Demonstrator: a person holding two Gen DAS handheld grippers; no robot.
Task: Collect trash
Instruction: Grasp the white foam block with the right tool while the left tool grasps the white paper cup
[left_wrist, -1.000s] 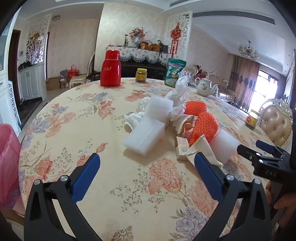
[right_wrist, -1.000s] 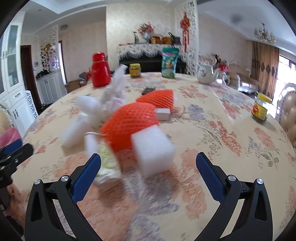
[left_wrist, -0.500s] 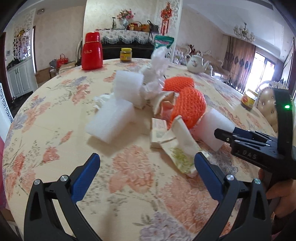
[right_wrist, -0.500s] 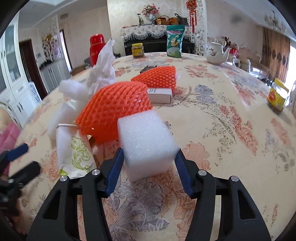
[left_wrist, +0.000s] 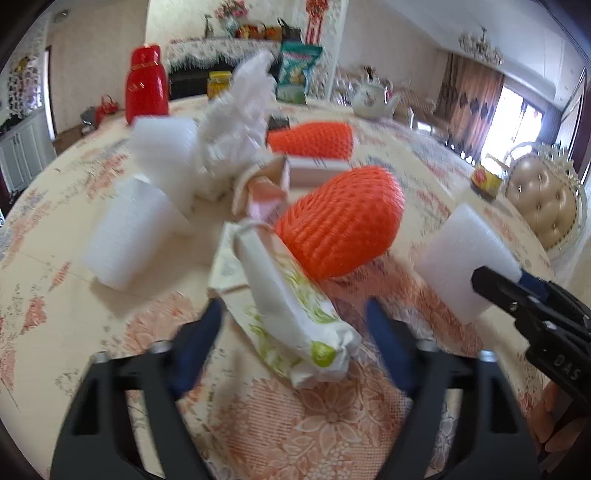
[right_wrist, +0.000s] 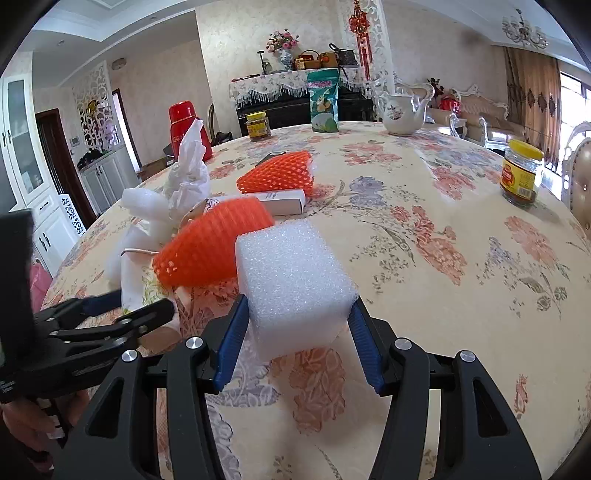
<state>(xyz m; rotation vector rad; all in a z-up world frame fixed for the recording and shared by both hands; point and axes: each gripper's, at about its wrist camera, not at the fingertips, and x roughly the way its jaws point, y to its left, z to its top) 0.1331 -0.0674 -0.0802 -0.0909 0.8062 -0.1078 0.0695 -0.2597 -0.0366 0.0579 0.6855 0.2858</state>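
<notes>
Right tool (right_wrist: 295, 328) has clamped on the foam block (right_wrist: 291, 280) at the near edge of the trash pile, where a second ago it stood wide. Our left tool (left_wrist: 295, 321) has come in over the paper wrapper (left_wrist: 288, 306), and its jaws are closing with the wrapper between them, not yet gripped. We judge both pieces nearly ready to lift off the counter (right_wrist: 424, 229).

two orange foam nets (right_wrist: 214, 251) (right_wrist: 277, 177), three white foam blocks (right_wrist: 295, 280) (left_wrist: 129, 232) (left_wrist: 162, 144), two yellow-lidded jars (right_wrist: 521, 173) (right_wrist: 257, 126), one red flask (right_wrist: 184, 125), one teapot (right_wrist: 400, 110).
</notes>
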